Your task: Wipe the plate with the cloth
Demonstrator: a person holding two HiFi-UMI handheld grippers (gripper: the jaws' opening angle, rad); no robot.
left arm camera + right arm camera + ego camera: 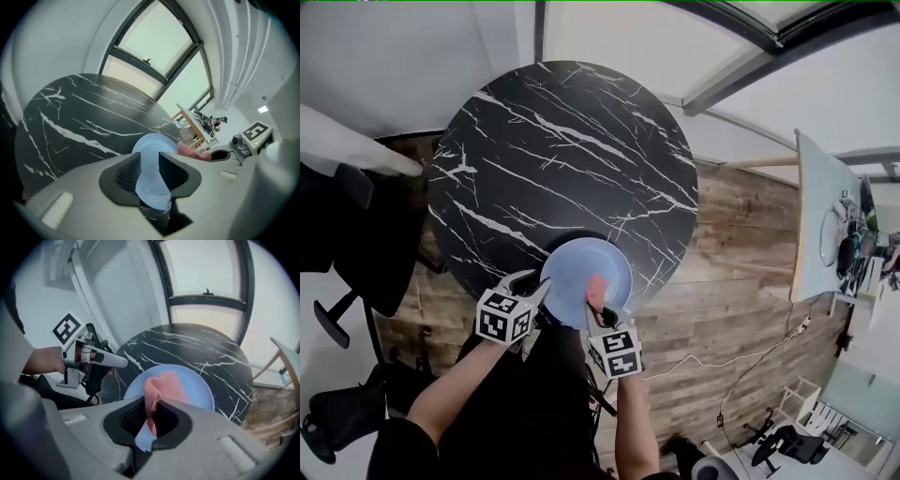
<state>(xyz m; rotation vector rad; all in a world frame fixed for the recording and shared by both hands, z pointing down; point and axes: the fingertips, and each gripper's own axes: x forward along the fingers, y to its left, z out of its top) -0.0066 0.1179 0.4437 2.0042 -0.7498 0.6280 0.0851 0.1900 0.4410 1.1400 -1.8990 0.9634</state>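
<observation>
**A:** Starting at your left, the black office chair (356,234) is sitting well apart from the work, so it is not crowding your elbow. Your left tongs (534,287) are gripping the left rim of the light-blue plate (572,258). Both pads are pressing on it, with the jaws standing fairly wide around that rim.

**B:** That plate is hanging over the near edge of the round black marble desk (562,150), and it seems to be tipped up rather than lying flat. I am judging it stiff, smooth and breakable. You are holding it in the sensible place, but a slick rim in a single pinch may be wanting to swivel.

**A:** Moving right, the pink cloth (597,289) is resting on the plate's right half, soft and light, folding over itself. Your right tongs (606,314) are pinching one bunched end of it, nearly shut, with nothing else in them.

**B:** A cloth like that is going to drag rather than push, so you are better off trailing the loose part flat.

**A:** For room, the far side of the desk is giving you plenty. The drop to the wooden floor (741,272) is lying right beneath the plate, and your two tongs are working just beside each other.
</observation>
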